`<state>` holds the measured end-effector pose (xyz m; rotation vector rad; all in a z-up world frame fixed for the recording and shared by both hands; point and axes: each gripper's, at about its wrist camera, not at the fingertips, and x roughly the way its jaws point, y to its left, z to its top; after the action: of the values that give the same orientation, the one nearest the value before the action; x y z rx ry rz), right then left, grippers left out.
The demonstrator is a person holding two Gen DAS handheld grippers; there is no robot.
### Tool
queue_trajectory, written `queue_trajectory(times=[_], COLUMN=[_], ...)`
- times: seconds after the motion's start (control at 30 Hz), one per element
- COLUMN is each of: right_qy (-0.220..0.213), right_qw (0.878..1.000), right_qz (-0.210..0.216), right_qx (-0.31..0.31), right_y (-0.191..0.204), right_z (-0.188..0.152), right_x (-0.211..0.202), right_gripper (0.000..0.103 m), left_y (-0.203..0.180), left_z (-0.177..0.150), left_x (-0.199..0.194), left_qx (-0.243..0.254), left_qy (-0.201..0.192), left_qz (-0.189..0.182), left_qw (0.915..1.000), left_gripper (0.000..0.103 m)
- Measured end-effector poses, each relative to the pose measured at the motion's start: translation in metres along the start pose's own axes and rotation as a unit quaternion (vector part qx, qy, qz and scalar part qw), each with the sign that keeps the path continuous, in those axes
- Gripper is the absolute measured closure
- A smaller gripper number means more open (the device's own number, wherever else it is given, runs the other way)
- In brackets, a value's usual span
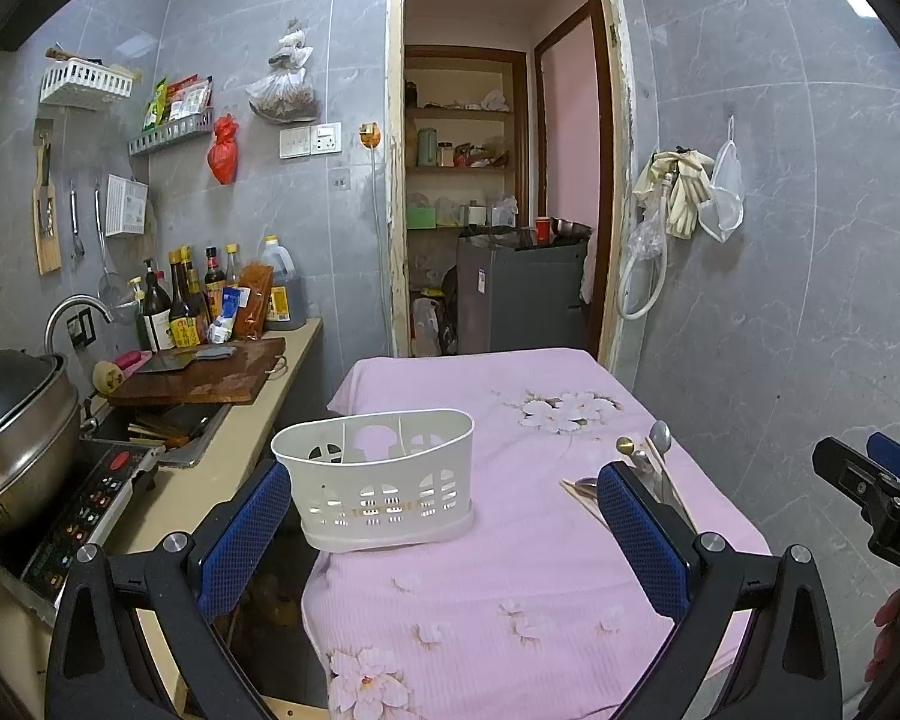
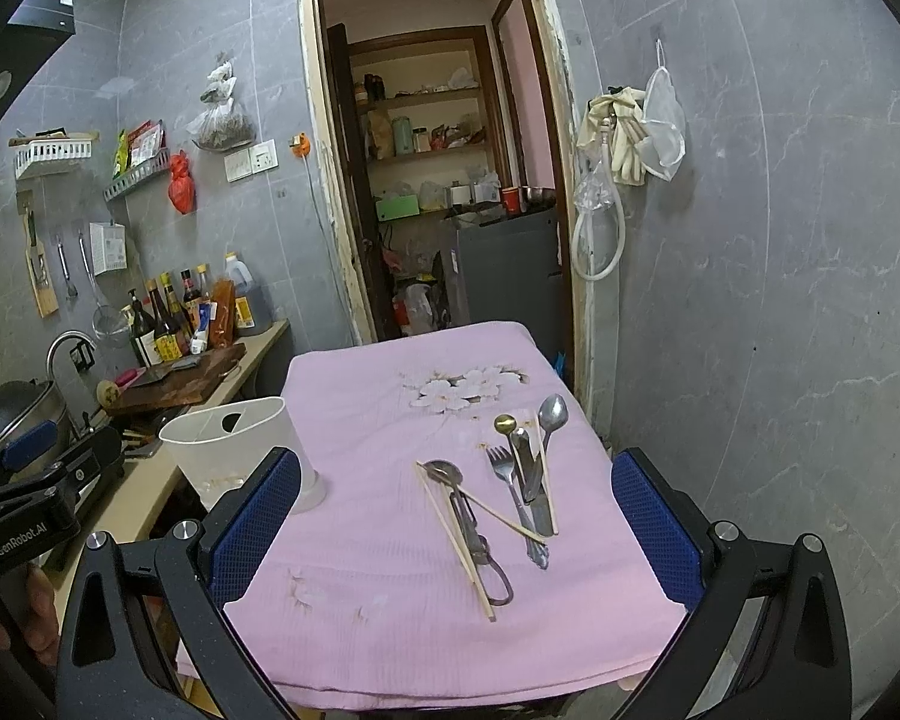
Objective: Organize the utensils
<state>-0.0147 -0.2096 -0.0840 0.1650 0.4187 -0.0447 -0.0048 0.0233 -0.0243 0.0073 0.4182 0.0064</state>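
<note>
A white slotted utensil caddy (image 1: 384, 474) stands empty on the pink flowered tablecloth (image 1: 510, 570), at the table's left edge; it also shows in the right wrist view (image 2: 234, 450). A pile of utensils lies to its right: a fork (image 2: 510, 492), steel spoons (image 2: 552, 414), a gold spoon (image 2: 505, 423), chopsticks (image 2: 456, 540) and a knife (image 2: 540, 492). My left gripper (image 1: 444, 534) is open, just in front of the caddy. My right gripper (image 2: 456, 528) is open, with the pile between and beyond its fingers.
A counter (image 1: 252, 420) runs along the left with a cutting board (image 1: 204, 378), sauce bottles (image 1: 192, 300), a sink and a pot (image 1: 18, 420) on a stove. A doorway (image 1: 498, 180) opens behind the table. A tiled wall (image 2: 750, 300) stands close on the right.
</note>
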Motion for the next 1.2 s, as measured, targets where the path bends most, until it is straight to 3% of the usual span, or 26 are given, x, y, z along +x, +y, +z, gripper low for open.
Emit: queue_trajectory(times=[0.4,0.7,0.87,1.13,1.2], right_qy=[-0.003,0.004,0.018,0.094,0.113], right_qw=[1.0,1.0,0.999,0.99,0.987], right_qz=[-0.006,0.01,0.043,0.102,0.114], right_qx=[0.002,-0.014,-0.019,-0.022,-0.017], right_y=[-0.007,-0.028,-0.053,-0.112,-0.122], right_z=[0.018,0.053,0.066,0.067,0.061], right_x=[0.001,0.033,0.071,0.171,0.198], right_gripper=[0.001,0.001,0.001,0.002,0.015], left_y=[-0.009,-0.03,-0.055,-0.117,-0.128], left_z=[0.006,0.026,0.03,0.014,0.006], left_x=[0.008,0.035,0.072,0.159,0.179], left_qx=[-0.009,-0.014,-0.033,-0.043,-0.049], left_qy=[0.0,-0.007,0.025,0.106,0.126], left_qz=[-0.011,-0.033,-0.042,-0.024,-0.018], left_qw=[0.9999,0.9993,0.9983,0.9932,0.9907], left_gripper=[0.0,0.0,0.0,0.0,0.0])
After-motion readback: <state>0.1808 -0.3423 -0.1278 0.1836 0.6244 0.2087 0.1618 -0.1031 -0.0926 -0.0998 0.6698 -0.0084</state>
